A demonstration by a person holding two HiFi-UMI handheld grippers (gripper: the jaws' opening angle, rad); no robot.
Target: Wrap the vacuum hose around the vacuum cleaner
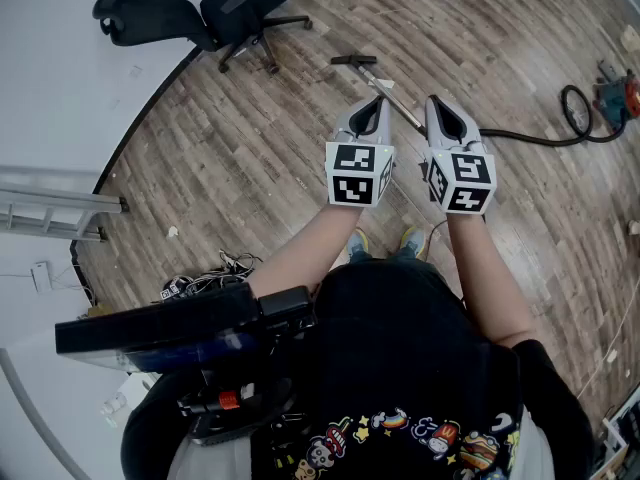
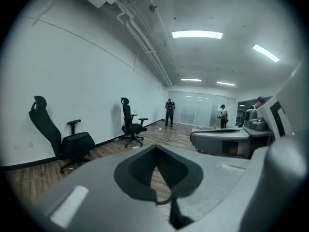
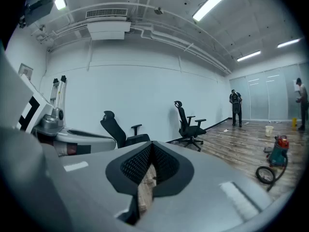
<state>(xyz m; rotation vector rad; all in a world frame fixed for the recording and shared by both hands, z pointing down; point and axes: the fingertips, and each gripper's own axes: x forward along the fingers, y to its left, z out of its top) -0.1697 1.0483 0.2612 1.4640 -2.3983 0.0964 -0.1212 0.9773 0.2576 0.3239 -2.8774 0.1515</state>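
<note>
Wood floor (image 1: 250, 148): vacuum cleaner (image 1: 617, 96), hose (image 1: 530, 141).

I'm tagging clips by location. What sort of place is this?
Probably a near-empty office or lab: office chairs, glass partitions, ceiling strip lights, and a vacuum cleaner on the plank floor.
</note>
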